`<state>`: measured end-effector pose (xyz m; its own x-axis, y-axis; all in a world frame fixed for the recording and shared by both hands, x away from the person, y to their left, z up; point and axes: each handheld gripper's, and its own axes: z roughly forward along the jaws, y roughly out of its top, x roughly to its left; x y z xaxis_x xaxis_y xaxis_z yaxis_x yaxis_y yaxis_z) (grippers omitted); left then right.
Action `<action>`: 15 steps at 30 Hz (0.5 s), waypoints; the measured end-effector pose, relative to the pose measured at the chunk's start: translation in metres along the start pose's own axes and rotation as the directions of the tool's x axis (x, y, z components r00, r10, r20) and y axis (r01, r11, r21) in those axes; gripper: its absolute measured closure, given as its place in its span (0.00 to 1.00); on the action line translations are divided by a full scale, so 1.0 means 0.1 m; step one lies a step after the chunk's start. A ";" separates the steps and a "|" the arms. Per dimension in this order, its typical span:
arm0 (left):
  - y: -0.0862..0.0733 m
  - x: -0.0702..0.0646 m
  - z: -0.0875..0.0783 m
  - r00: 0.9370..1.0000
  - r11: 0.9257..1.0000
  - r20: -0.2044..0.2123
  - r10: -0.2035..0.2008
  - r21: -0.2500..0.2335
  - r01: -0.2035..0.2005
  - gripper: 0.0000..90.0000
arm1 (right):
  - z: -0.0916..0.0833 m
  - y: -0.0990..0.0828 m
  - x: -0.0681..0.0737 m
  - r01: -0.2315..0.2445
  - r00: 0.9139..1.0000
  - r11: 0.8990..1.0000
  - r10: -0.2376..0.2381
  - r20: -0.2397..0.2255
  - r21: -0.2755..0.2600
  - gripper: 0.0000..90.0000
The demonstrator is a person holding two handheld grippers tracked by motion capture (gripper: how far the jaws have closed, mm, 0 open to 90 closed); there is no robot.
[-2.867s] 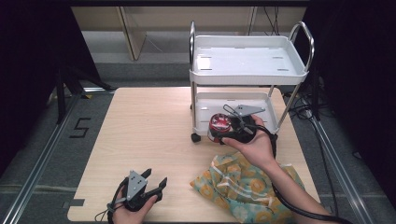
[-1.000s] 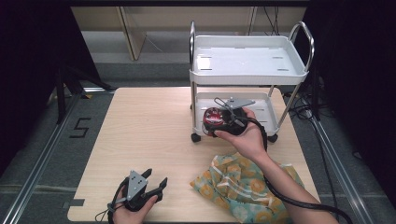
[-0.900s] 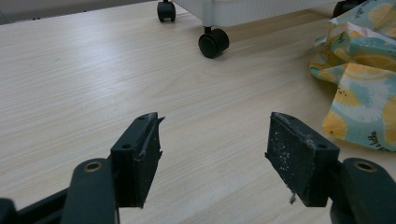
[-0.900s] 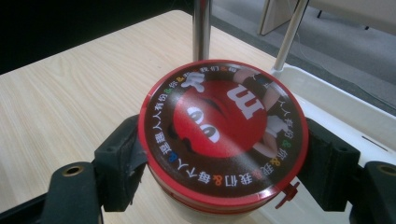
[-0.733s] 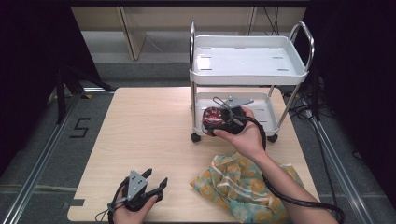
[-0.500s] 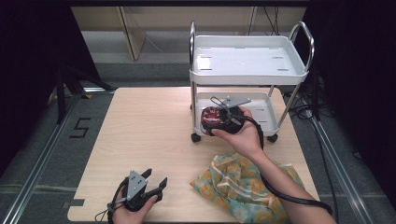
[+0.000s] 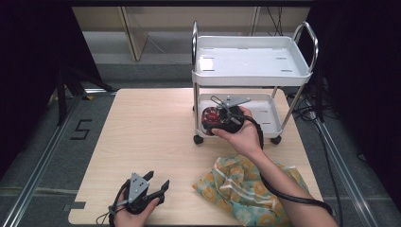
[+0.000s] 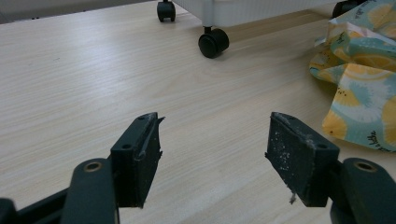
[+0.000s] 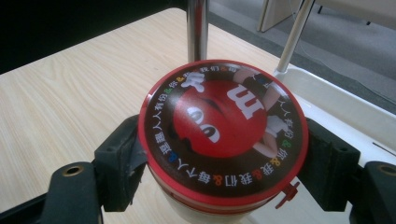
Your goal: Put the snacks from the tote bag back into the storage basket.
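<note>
Right tool point(image 9: 224, 154) clamped on candy tub point(image 9: 223, 140) at cart's lower tray rim point(image 7: 204, 134); left tool point(image 8: 215, 154) apart, bare tabletop point(image 8: 93, 79) ahead.

A yellow-and-teal patterned cloth point(image 7: 246, 189) lies crumpled at the table's point(image 7: 151, 132) near right corner; the cart's point(image 7: 250, 61) top shelf sits over the far edge.

Even overhead light on the table point(image 7: 142, 142); dark surroundings at both sides. Soft shadows under the cart point(image 7: 250, 71). Glare on the tin lid point(image 9: 223, 126); background slightly soft.
</note>
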<state>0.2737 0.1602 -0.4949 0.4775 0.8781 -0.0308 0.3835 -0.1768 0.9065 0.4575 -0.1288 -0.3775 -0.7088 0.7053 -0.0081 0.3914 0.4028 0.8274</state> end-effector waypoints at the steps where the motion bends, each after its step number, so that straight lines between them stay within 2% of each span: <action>1: 0.00 0.00 0.00 1.000 1.000 0.000 -0.001 0.000 0.001 0.38 | 0.01 0.00 0.00 0.000 1.000 1.000 0.000 -0.003 0.006 0.29; 4: 0.00 0.00 0.00 1.000 1.000 0.000 0.000 0.000 0.000 0.38 | 0.02 0.00 -0.01 -0.002 1.000 1.000 0.002 0.000 0.009 0.29; 5: 0.00 0.00 0.00 1.000 1.000 -0.001 0.000 0.001 0.000 0.38 | 0.03 0.01 -0.02 0.023 1.000 1.000 -0.023 -0.002 -0.004 0.29; 6: 0.00 0.00 0.00 1.000 1.000 0.001 0.000 0.000 0.000 0.38 | 0.04 0.00 0.00 -0.008 1.000 1.000 0.008 0.016 -0.007 0.29; 7: 0.00 0.00 0.00 1.000 1.000 0.001 0.002 0.000 -0.002 0.38 | 0.05 0.01 -0.03 0.023 1.000 1.000 -0.023 0.016 -0.013 0.29; 8: 0.00 0.01 0.00 1.000 1.000 0.001 0.001 0.001 -0.001 0.38 | 0.06 0.01 -0.02 0.015 1.000 1.000 -0.015 0.016 -0.011 0.29; 9: 0.00 0.01 0.00 1.000 1.000 0.001 0.001 0.001 -0.001 0.38 | 0.07 0.02 -0.05 0.040 0.999 0.999 -0.040 0.020 -0.017 0.29; 10: 0.00 0.01 0.00 1.000 1.000 0.001 0.002 0.000 -0.002 0.38 | 0.07 0.01 -0.03 0.011 1.000 1.000 -0.011 0.019 -0.007 0.29; 15: 0.00 0.00 0.00 1.000 1.000 0.006 -0.005 -0.007 0.005 0.38 | 0.11 0.02 -0.05 -0.008 1.000 1.000 0.008 0.015 0.017 0.29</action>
<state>0.2742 0.1604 -0.4951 0.4804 0.8762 -0.0380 0.3802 -0.1691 0.9093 0.4687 -0.1251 -0.3817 -0.6971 0.7169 -0.0097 0.4069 0.4067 0.8179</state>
